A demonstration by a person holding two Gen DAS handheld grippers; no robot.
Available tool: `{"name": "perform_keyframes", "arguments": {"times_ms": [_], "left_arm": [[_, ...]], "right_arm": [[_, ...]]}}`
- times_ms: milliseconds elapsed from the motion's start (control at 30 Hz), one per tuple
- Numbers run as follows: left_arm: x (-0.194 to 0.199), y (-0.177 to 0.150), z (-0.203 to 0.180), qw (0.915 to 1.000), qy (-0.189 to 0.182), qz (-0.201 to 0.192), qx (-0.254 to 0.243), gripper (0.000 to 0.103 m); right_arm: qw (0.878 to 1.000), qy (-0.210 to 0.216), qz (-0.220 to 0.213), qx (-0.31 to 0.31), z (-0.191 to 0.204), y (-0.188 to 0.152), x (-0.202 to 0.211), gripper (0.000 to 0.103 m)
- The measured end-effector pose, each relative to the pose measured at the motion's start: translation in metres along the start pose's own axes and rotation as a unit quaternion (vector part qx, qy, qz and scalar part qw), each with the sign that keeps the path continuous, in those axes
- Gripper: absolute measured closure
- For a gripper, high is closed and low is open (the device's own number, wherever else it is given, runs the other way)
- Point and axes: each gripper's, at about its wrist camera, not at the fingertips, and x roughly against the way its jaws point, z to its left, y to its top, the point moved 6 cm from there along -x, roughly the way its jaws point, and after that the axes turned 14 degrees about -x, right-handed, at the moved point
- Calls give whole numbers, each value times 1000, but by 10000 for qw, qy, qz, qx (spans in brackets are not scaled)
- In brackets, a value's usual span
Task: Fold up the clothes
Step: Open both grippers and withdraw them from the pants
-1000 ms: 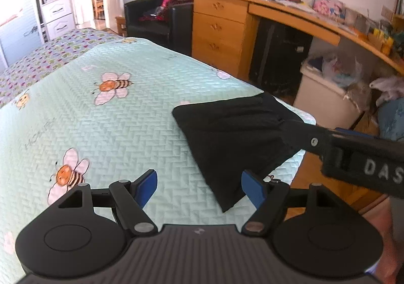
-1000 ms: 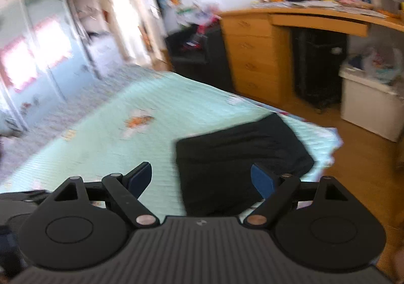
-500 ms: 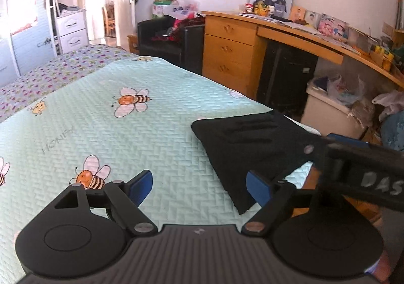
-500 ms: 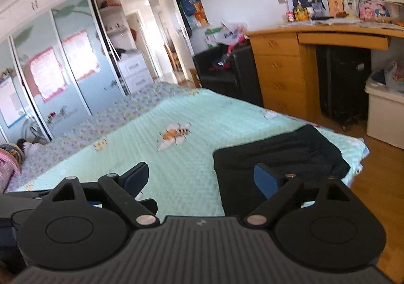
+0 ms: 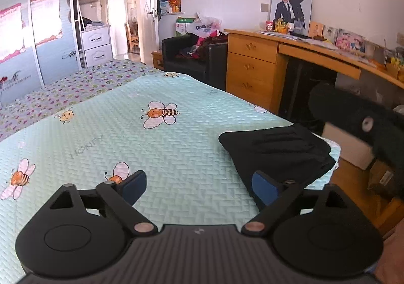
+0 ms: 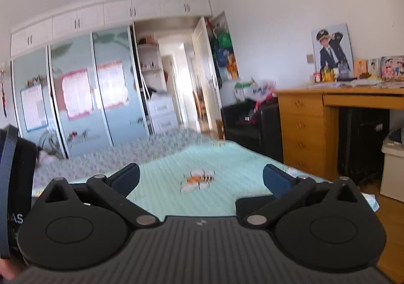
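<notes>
Your black garment (image 5: 275, 150) lies folded in a compact stack at the corner of the bed (image 5: 156, 147) nearest the wooden desk (image 5: 255, 67). Your left gripper (image 5: 199, 188) hangs above the quilt just beside the stack, jaws apart and empty. Your right gripper (image 6: 200, 178) points toward the wardrobe, jaws also spread; the view is blurred, so the stack can't be made out there. The fold looks finished, so draw both tools clear without snagging the stack's edge.

Right gripper (image 6: 200, 178) jaws spread, bee-print bedspread (image 6: 227, 165) blurred, possibly dark cloth beneath
</notes>
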Motion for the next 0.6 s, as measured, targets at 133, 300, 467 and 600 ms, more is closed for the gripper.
{"name": "perform_keyframes", "arguments": {"times_ms": [133,300,467,600], "left_arm": [[9,-6,2,9997,208,-93,-17,0],[22,-15,14,9982,378,-399,260,0],[33,-21,34,9954,461,-515,657,0],[42,-26,49,9947,578,-397,748,0]], "right_arm": [[9997,38,-261,8,3,3,13,0],[9983,118,-551,170,11,3,23,0],[9964,455,-629,337,27,-1,28,0],[9962,533,-543,434,43,-6,26,0]]}}
